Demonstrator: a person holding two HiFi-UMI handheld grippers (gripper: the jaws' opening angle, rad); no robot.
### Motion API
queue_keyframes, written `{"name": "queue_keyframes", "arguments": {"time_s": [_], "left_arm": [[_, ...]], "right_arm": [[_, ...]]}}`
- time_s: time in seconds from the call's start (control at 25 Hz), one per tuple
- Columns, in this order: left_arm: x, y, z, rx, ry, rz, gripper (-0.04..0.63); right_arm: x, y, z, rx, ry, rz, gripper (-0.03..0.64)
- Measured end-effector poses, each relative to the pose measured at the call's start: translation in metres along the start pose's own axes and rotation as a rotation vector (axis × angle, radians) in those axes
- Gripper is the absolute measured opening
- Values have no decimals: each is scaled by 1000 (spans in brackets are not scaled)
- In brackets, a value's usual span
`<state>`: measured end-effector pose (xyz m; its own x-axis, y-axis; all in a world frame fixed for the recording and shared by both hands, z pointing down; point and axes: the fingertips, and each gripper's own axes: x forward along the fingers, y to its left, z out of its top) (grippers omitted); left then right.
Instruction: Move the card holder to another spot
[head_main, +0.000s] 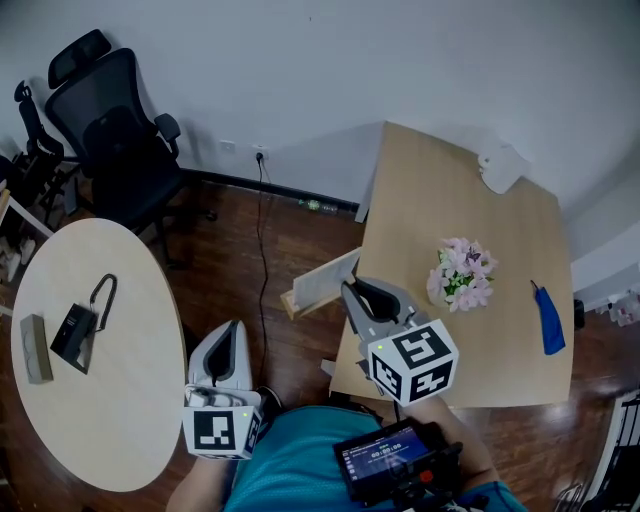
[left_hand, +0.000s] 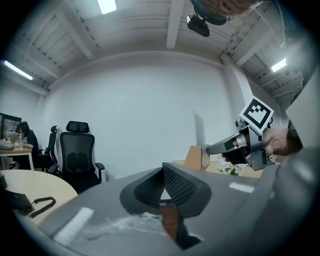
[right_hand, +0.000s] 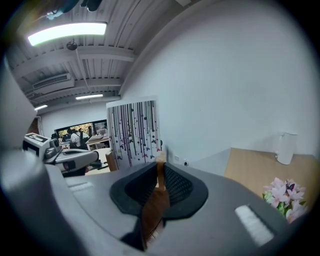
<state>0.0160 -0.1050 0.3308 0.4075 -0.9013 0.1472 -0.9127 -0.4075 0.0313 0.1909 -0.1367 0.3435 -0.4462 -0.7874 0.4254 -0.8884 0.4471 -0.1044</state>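
The card holder (head_main: 303, 296) is a small wooden block with an upright card slotted in it, held in the air over the floor beside the rectangular table's near left edge. My right gripper (head_main: 352, 292) is shut on its wooden base (right_hand: 160, 159); the card (right_hand: 134, 131) carries dark vertical streaks. In the left gripper view the holder (left_hand: 196, 157) shows at the right gripper's tip. My left gripper (head_main: 228, 350) hangs lower left, shut (left_hand: 163, 173) with nothing between its jaws, and shows in the right gripper view (right_hand: 75, 159) too.
A round pale table (head_main: 120, 400) at left bears a black pouch with a strap (head_main: 76, 330) and a grey block (head_main: 36, 348). The wooden rectangular table (head_main: 500, 340) carries pink flowers (head_main: 462, 274), a blue item (head_main: 548, 320) and a white object (head_main: 502, 166). Black office chairs (head_main: 118, 130) stand behind; a cable (head_main: 263, 250) crosses the floor.
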Motion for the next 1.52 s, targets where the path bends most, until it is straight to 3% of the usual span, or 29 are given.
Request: {"name": "queue_keyframes", "arguments": {"time_s": [0.48, 0.92, 1.24, 1.52], "left_arm": [[1, 4, -3, -2, -12, 4, 14], [-17, 19, 7, 108, -63, 60, 14], [-50, 61, 6, 90, -97, 133, 12], [-96, 120, 0, 145, -84, 214, 8]], "right_arm": [[0, 3, -2, 0, 4, -16, 35], [14, 29, 2, -28, 11, 22, 37], [47, 89, 8, -89, -1, 136, 37], [106, 176, 9, -130, -21, 301, 37]]}}
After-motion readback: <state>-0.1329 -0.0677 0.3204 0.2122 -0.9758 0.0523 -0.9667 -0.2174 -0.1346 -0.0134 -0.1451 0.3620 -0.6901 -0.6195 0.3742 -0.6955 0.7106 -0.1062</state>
